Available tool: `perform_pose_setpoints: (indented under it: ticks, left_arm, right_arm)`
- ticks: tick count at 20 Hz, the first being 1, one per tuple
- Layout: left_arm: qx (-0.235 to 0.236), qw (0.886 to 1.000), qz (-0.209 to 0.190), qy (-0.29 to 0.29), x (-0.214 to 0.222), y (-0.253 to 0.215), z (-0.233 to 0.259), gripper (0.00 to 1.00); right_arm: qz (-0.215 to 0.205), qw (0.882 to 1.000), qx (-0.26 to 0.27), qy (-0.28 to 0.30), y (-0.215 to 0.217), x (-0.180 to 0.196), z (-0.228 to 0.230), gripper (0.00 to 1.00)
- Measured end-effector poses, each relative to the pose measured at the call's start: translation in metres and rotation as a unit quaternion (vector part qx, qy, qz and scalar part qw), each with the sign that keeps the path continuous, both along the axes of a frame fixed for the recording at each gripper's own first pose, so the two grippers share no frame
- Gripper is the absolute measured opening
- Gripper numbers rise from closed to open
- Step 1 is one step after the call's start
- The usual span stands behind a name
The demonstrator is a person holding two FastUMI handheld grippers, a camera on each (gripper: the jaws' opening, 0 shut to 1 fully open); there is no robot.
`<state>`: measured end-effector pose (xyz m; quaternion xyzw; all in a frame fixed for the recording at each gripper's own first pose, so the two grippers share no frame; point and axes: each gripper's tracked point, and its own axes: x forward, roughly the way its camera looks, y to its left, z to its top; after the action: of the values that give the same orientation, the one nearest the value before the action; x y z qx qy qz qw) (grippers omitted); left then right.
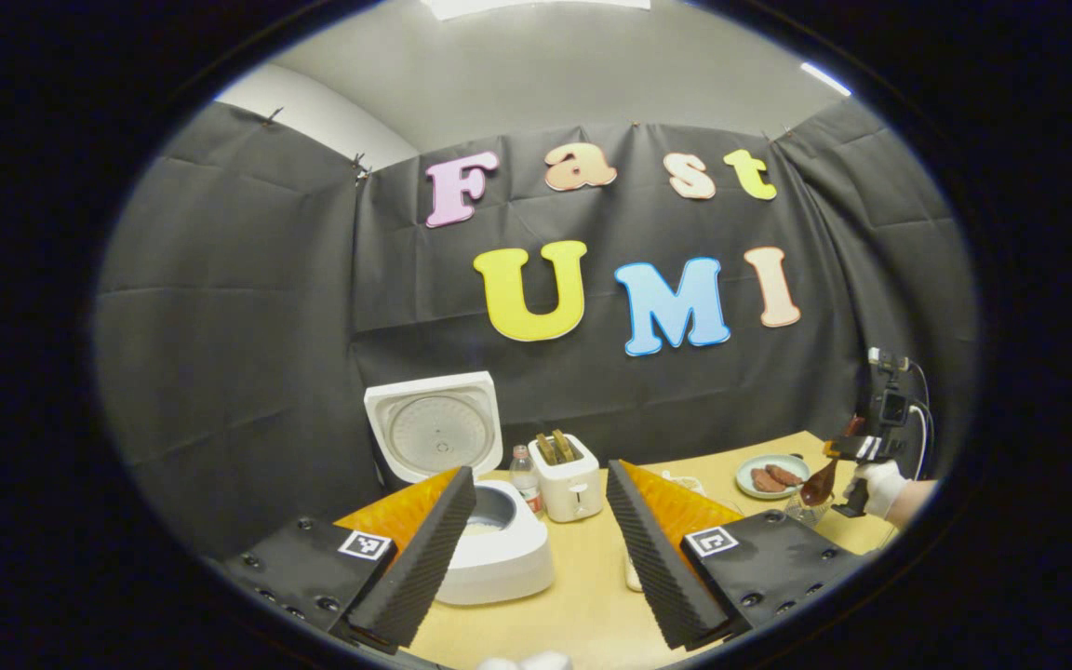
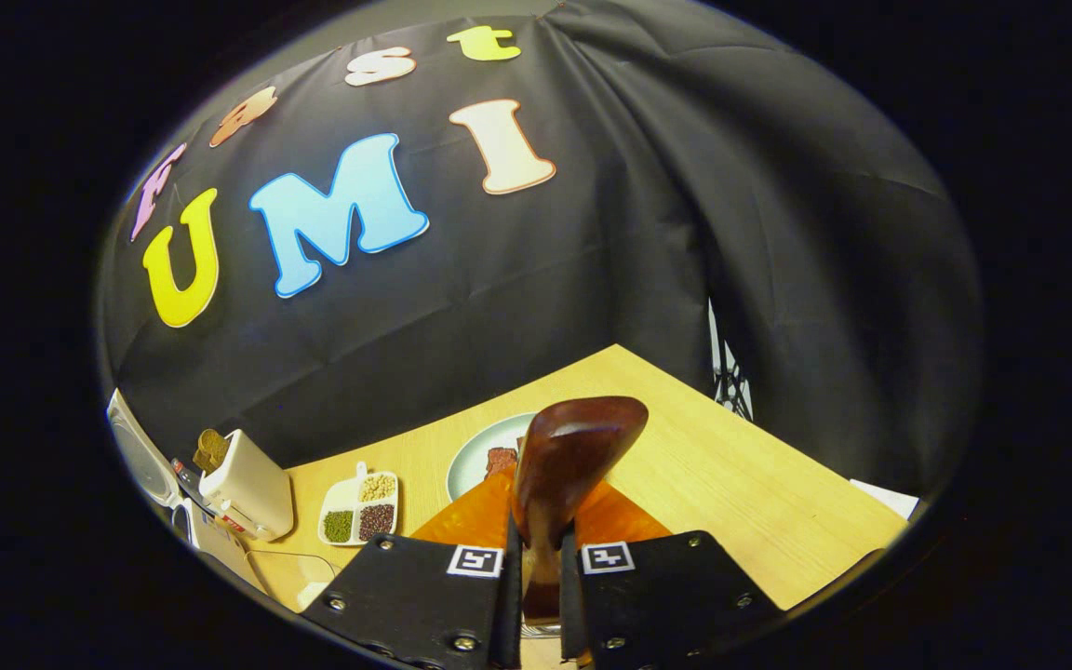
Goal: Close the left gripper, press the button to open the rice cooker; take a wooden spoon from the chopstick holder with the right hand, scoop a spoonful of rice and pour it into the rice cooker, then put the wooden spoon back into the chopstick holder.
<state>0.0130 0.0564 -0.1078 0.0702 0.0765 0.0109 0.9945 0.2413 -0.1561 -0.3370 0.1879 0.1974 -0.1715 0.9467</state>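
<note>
Rice cooker open, wooden spoon lifted clear of the holder

The white rice cooker sits on the pale wood table at the left, its lid swung up and standing upright to show the round inner plate; the pot below is open, with something pale inside it. The dark brown wooden spoon is clamped by its handle, bowl uppermost and glossy, tilted slightly to the right. In the left gripper view the spoon hangs over a clear, glass-like holder on the table's right side.
</note>
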Motion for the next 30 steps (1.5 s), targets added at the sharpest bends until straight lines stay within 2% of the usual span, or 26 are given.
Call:
perform_pose_setpoints:
  ticks: [5,10,13,14,15,18,20,24,27,30]
  left_arm:
    - [0.004,1.0,-0.001,0.006,0.001,-0.003,-0.003,0.99]
    - [0.006,1.0,-0.003,0.004,0.001,-0.006,0.0,1.0]
    - [0.004,1.0,-0.005,0.003,0.005,-0.006,0.0,1.0]
    - [0.005,1.0,-0.004,0.004,0.006,-0.005,-0.001,1.0]
    - [0.003,1.0,-0.004,0.001,0.007,-0.004,0.0,1.0]
    - [0.001,1.0,-0.003,-0.006,0.011,0.003,0.007,1.0]
    - [0.001,1.0,-0.003,-0.014,0.015,0.007,0.013,1.0]
    - [-0.008,1.0,-0.001,-0.024,0.03,0.017,0.024,1.0]
    - [-0.015,0.999,0.004,-0.032,0.045,0.028,0.034,1.0]
    - [-0.008,0.999,0.016,-0.052,0.068,0.044,0.057,1.0]
  right_arm:
    - [-0.004,0.999,0.022,0.032,-0.001,-0.01,-0.036,0.17]
    - [-0.014,0.999,0.025,0.044,-0.011,-0.013,-0.044,0.17]
    - [-0.016,0.998,0.022,0.056,-0.017,-0.021,-0.044,0.21]
    - [-0.018,0.998,0.006,0.056,-0.021,-0.026,-0.038,0.35]
    - [-0.015,0.998,-0.012,0.058,-0.024,-0.03,-0.031,0.37]
    - [0.001,0.995,-0.087,0.051,-0.028,-0.05,0.006,1.0]
    - [0.015,0.991,-0.13,0.025,-0.021,-0.062,0.051,1.0]
    - [0.063,0.981,-0.176,-0.046,0.029,-0.09,0.14,1.0]
    - [0.104,0.973,-0.182,-0.094,0.076,-0.114,0.199,0.99]
    - [0.137,0.969,-0.164,-0.121,0.119,-0.144,0.236,0.99]
